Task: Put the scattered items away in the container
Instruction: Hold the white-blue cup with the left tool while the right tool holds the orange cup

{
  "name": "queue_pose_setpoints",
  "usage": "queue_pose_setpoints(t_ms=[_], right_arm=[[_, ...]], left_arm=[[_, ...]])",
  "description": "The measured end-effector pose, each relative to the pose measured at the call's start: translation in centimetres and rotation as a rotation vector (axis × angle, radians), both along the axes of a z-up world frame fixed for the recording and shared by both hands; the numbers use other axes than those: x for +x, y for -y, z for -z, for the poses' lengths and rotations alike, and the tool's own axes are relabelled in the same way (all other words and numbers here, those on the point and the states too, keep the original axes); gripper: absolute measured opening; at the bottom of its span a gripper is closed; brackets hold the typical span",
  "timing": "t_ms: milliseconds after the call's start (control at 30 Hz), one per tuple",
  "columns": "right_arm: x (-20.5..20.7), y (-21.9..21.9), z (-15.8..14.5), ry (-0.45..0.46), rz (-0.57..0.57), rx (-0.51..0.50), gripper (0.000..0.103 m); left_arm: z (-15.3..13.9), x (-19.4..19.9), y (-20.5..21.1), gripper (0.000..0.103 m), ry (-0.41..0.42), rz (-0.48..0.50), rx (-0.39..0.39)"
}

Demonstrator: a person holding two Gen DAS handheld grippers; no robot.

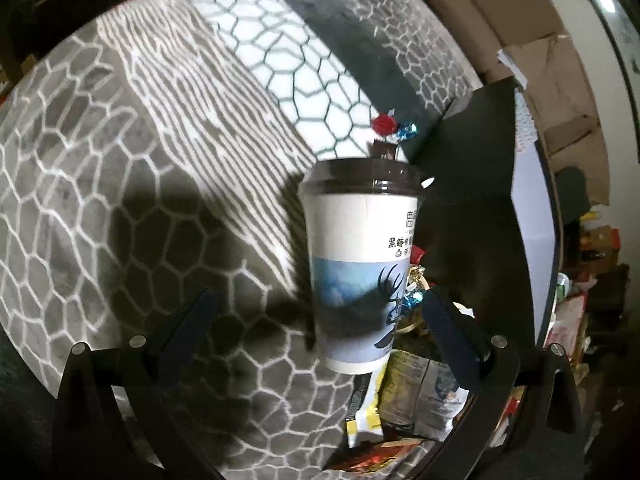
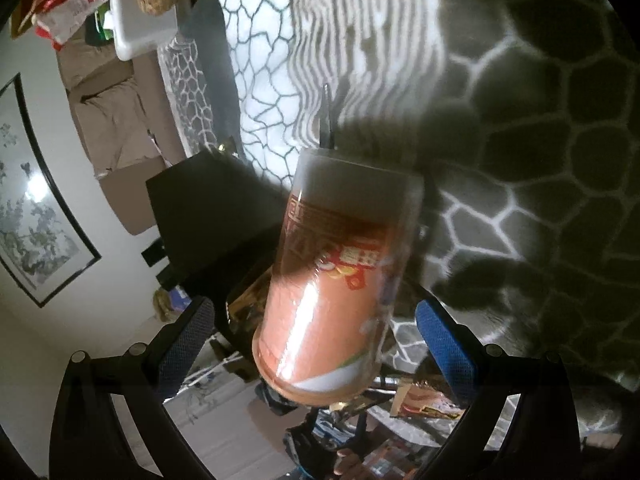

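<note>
In the left wrist view a white paper cup [image 1: 360, 264] with a brown lid and a blue deer print stands between the fingers of my left gripper [image 1: 316, 316], which are spread wide and do not touch it. Red and blue wrapped candies [image 1: 394, 126] lie beyond it beside a black container [image 1: 476, 184]. In the right wrist view an orange snack canister [image 2: 340, 276] with a clear cap sits tilted between the fingers of my right gripper [image 2: 316, 332], which are also spread apart. The black container [image 2: 208, 216] shows at left.
A grey and white patterned rug [image 1: 140, 160] covers the floor. Snack packets [image 1: 416, 396] lie near the left gripper's right finger. More packets [image 2: 424, 404] lie below the canister. A white bin [image 2: 140, 28] and cardboard boxes [image 2: 116, 120] stand far left.
</note>
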State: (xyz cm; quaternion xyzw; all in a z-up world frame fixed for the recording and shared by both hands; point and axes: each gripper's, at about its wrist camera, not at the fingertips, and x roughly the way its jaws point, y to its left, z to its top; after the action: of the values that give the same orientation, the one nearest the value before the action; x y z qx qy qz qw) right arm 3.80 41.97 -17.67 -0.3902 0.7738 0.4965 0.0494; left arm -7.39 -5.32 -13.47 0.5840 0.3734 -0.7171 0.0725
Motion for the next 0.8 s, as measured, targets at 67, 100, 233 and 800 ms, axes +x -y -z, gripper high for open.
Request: queue_pose_setpoints(t_ms=[67,100,233,800], right_arm=[[-0.2,0.3,0.4,0.006,-0.001,-0.011,0.103],[-0.3,0.5,0.6,0.009,0.001,-0.019,0.103],[-0.7,1.1,1.2,0.022,-0.002,-0.038,0.103],[-1.9,0.7,3.0,0.04,0.073,-0.038,0.103]], left_arm=[[0.2,-0.7,-0.3,0.103,0.007,0.005,-0.037],[0.3,-1.1,-0.4,0.103,0.008,0.012,-0.062],[0.6,-2.0,-0.9,0.103,0.006,0.036,-0.107],[3.9,-5.0,-2.6,0.103,0.073,0.026,-0.086]])
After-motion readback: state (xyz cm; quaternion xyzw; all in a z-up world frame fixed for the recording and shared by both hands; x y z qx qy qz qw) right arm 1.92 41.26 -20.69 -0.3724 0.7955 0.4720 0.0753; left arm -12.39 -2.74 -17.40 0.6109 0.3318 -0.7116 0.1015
